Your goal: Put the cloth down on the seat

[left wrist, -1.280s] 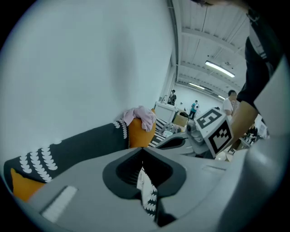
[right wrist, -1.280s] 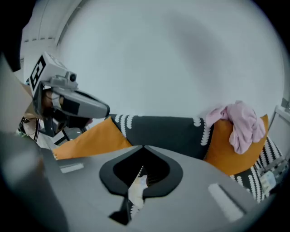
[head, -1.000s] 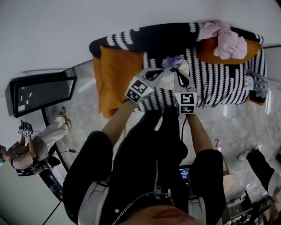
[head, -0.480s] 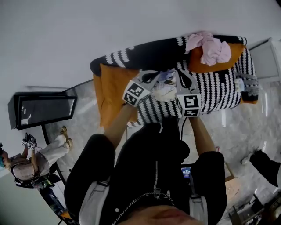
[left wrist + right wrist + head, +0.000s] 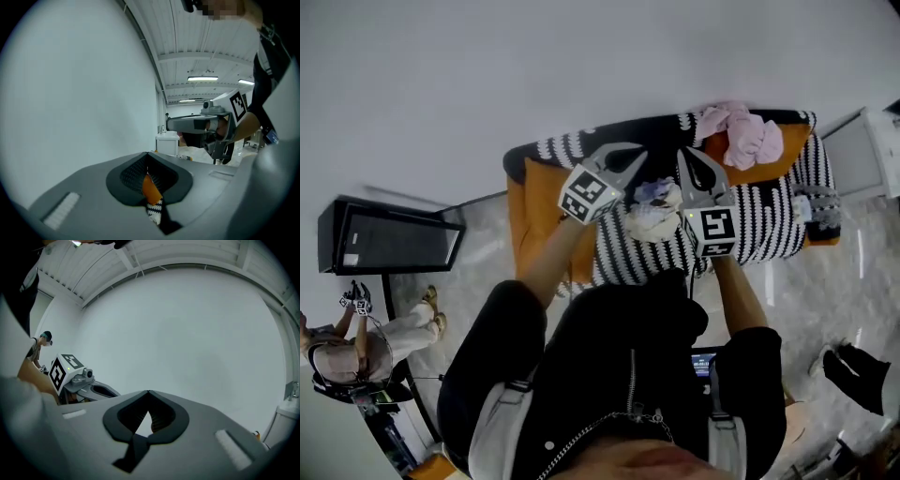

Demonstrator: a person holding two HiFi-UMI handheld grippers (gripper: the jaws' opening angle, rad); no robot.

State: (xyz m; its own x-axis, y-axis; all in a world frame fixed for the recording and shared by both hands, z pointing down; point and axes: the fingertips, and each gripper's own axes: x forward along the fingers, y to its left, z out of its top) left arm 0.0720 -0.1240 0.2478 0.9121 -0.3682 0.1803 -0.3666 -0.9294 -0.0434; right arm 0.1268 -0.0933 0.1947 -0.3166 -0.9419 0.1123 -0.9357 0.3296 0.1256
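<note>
Head view: left gripper [image 5: 643, 156] and right gripper [image 5: 683, 156] both clamp the pale cloth [image 5: 656, 214], dangling above the striped seat [image 5: 759, 220] (apparently clear of it), so a one-sided slip could swing it onto the orange cushion [image 5: 546, 220] at left.

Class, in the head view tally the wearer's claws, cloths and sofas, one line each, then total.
Claws: 2, left claw, right claw
Cloths: 2, pink cloth, white cloth
Striped sofa: 1
Grey item at sofa's right end: unclear, uncounted
Total: 5
</note>
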